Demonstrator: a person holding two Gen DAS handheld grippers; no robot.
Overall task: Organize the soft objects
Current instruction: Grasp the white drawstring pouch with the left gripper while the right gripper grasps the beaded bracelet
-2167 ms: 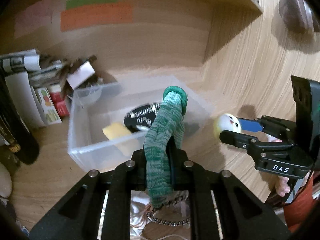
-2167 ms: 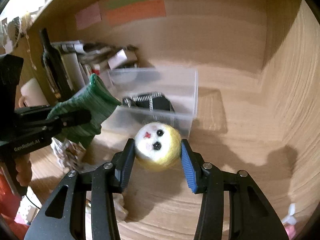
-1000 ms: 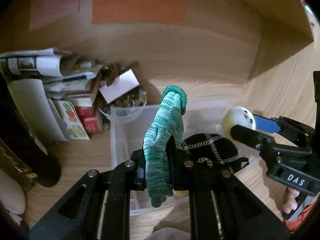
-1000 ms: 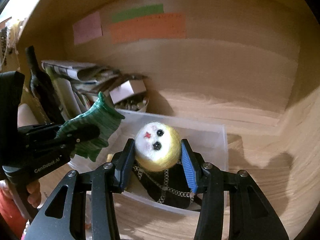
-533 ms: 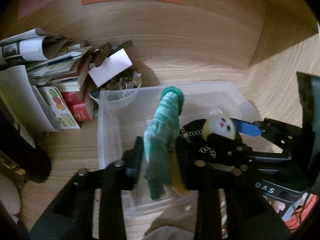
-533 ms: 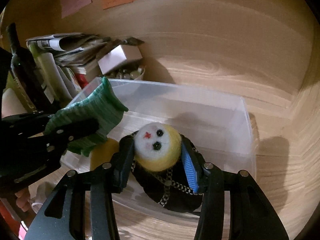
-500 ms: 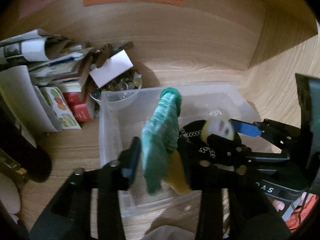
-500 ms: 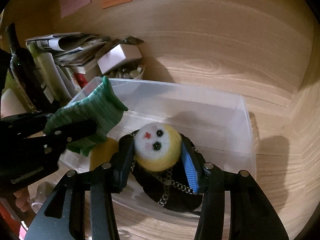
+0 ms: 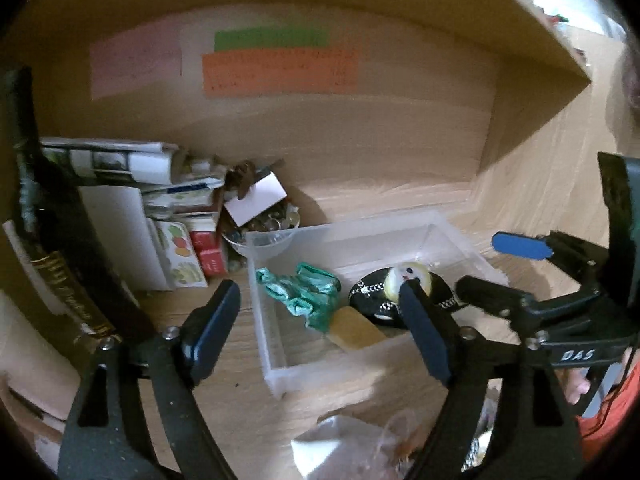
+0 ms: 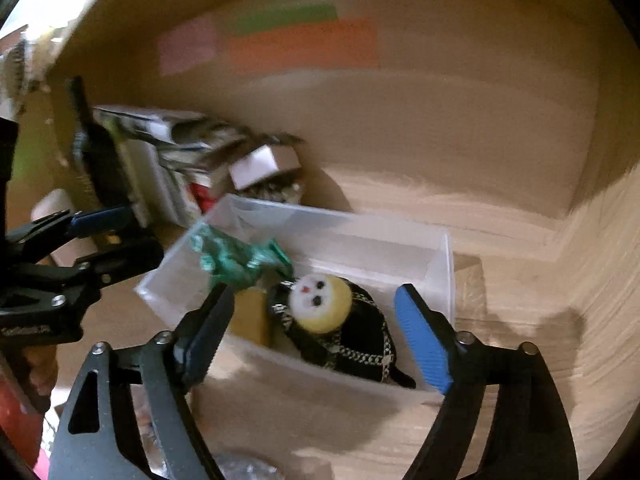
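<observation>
Both jaws just spread, nothing between; green sock and yellow ball lie in bin beyond.

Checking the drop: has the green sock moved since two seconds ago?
Yes. The green sock left the left hand-held gripper, whose jaws just opened, and lies inside the clear bin.

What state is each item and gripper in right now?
Clear plastic bin: open-topped, on the wooden surface.
Green knitted sock: crumpled inside the bin.
Yellow-and-white felt ball: resting on the black chained pouch.
Left gripper: fingers just opened, empty.
Right gripper: fingers just opened, empty.
</observation>
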